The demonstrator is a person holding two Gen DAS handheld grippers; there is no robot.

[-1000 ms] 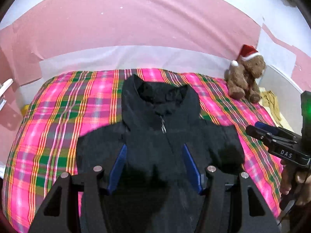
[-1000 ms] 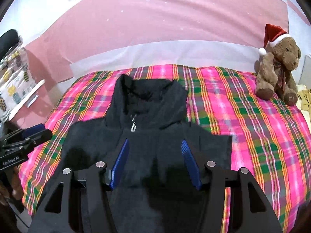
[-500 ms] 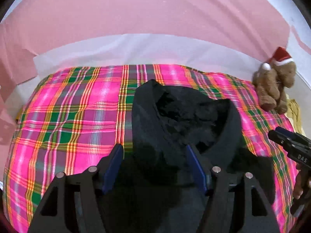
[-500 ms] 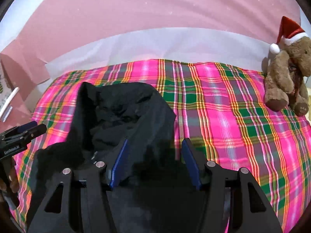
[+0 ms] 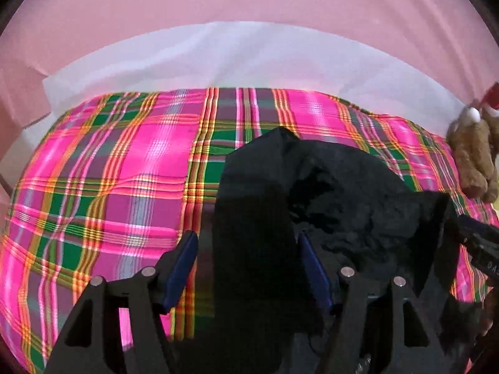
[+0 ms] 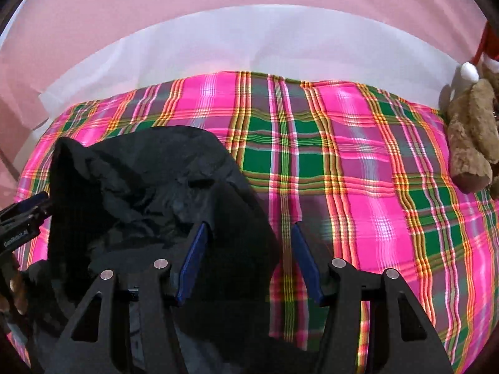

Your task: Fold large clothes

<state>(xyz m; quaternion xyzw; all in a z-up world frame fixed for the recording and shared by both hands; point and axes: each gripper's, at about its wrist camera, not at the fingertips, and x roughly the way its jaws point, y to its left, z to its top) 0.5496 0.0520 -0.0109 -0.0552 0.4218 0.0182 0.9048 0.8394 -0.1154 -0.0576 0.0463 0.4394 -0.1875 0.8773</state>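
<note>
A black hooded jacket (image 5: 343, 193) lies on the pink plaid bedcover (image 5: 124, 171), hood toward the far edge. My left gripper (image 5: 246, 237) hovers open over the hood's left edge, and the fabric lies between its blue pads without being pinched. In the right wrist view the jacket (image 6: 140, 187) fills the lower left. My right gripper (image 6: 248, 226) straddles the hood's right edge. Its jaws are closing, but the pads do not press the cloth. Each gripper shows at the other view's edge: the right gripper (image 5: 477, 237), the left gripper (image 6: 25, 215).
A brown teddy bear (image 6: 471, 137) in a red Santa hat sits at the bed's right edge, also the teddy bear (image 5: 474, 162) in the left view. A white sheet (image 5: 249, 59) and a pink wall rise behind the bed. Bare plaid cover (image 6: 358, 171) stretches to the jacket's right.
Both grippers have travelled forward and down, from over the jacket's chest to its hood. The hood now fills the space at the fingertips, and the body and sleeves have slid out of view below.
</note>
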